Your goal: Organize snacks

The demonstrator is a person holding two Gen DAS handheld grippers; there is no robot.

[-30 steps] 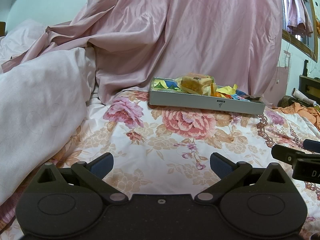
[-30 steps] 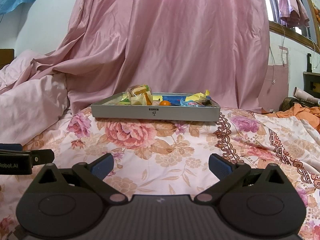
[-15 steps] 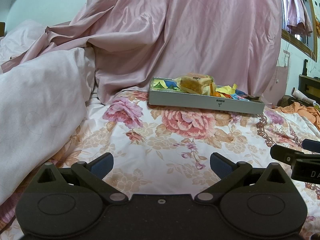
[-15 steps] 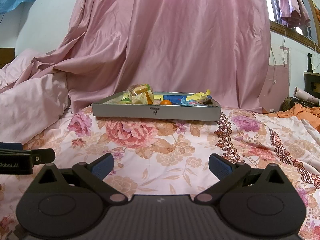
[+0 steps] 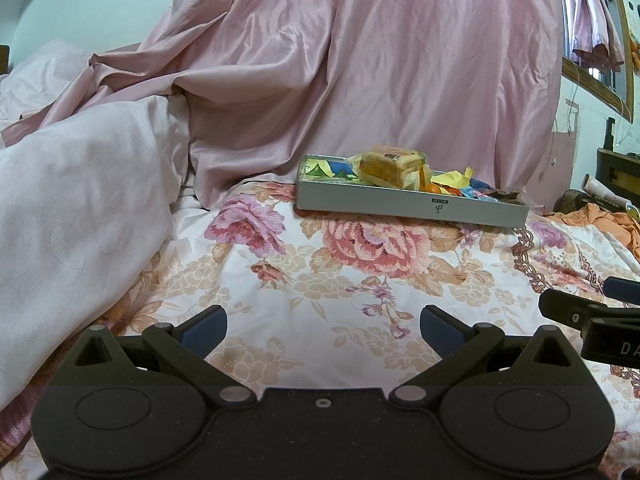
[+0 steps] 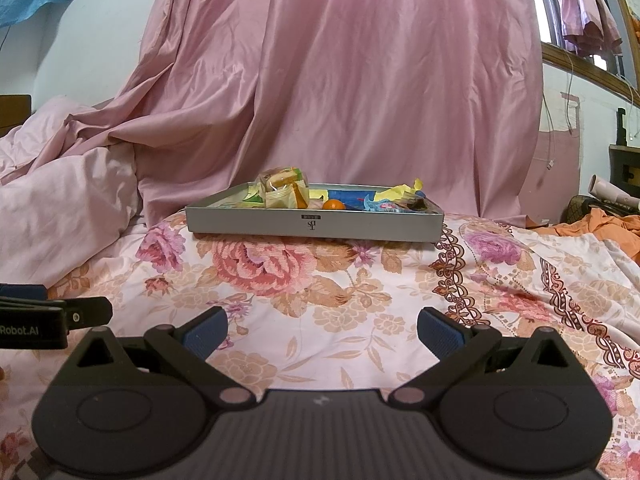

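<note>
A grey tray [image 5: 400, 202] [image 6: 256, 224] full of snacks sits on the floral bedspread, far ahead of both grippers. In it lie a wrapped sandwich cake [image 5: 390, 168] [image 6: 280, 178], yellow wrappers [image 5: 452, 178] [image 6: 396, 190], a small orange [image 6: 334, 205] and blue packets [image 6: 352, 196]. My left gripper [image 5: 323, 330] is open and empty, low over the bedspread. My right gripper [image 6: 322, 332] is open and empty too, beside it. Each gripper's side shows at the edge of the other's view.
A floral bedspread [image 5: 340, 272] covers the bed. A pale pink duvet [image 5: 72, 200] is heaped at the left. A pink satin sheet [image 6: 340, 80] hangs behind the tray. Orange cloth [image 6: 600, 224] and rolled paper lie at the far right.
Both grippers have drifted very slightly; the tray sits marginally lower and to the right in the right wrist view. Nothing was gripped or released.
</note>
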